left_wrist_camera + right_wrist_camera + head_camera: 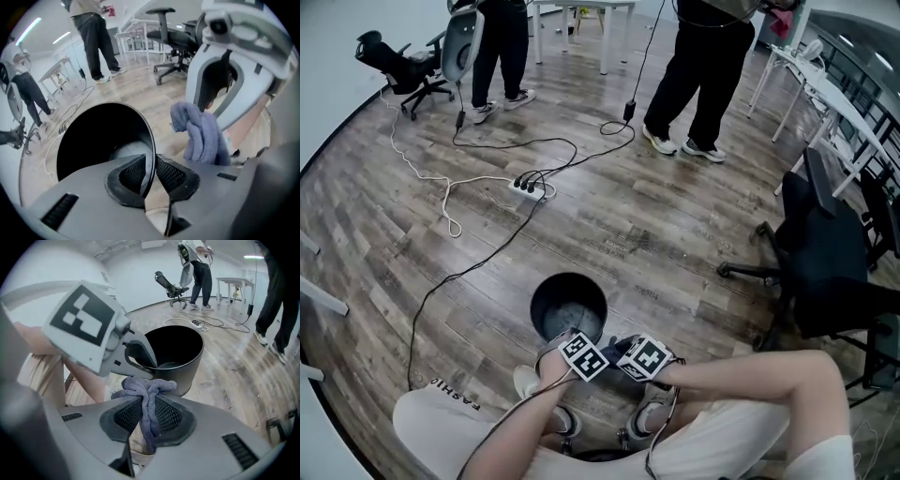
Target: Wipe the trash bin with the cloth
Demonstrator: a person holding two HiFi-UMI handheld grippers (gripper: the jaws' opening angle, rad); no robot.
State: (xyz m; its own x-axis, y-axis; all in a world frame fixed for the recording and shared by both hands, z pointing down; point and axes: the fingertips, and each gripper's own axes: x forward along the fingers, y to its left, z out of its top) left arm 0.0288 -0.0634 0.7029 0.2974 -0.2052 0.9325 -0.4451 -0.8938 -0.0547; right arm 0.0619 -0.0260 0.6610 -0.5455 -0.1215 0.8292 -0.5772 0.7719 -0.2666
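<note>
Left claw [151, 161] pinches the rim of the trash bin [89, 136], mouth facing up; right claw [149, 411] clamps the bunched cloth [148, 391].

a person [703, 66] and a second person [502, 47] are cut off at the top. the left gripper [151, 166] hides the trash bin's [93, 136] low part.

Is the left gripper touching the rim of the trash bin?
Touching. The left gripper view shows the rim of the trash bin running between the jaws of the left gripper, with both pads pressed against it.
</note>
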